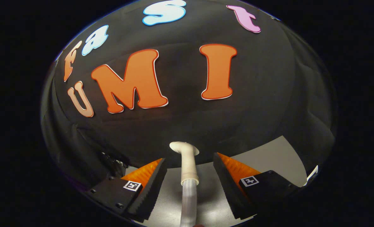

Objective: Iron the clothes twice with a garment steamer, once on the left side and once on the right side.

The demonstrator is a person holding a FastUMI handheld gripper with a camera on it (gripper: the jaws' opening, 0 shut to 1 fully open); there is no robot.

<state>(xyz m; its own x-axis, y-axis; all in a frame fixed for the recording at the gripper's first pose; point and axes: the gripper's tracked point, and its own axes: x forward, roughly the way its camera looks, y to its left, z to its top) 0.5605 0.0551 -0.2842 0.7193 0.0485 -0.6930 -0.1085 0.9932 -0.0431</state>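
Dim, fisheye-warped booth; light perhaps from above brightens the grey floor (pixel 269 157), edges sinking into blurred shadow.

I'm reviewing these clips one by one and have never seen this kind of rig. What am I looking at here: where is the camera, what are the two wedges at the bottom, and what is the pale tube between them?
The camera rides on a handheld gripper that a person carries, and it looks forward along its two fingers; those are the wedges. They stand apart, so the gripper is open and grips nothing. The pale tube is the garment steamer: a whitish handle with a bent head, joined to a ribbed hose. It stands between the fingers, touching neither as far as I can tell. Below is a light grey surface; behind is the booth's black cloth wall.
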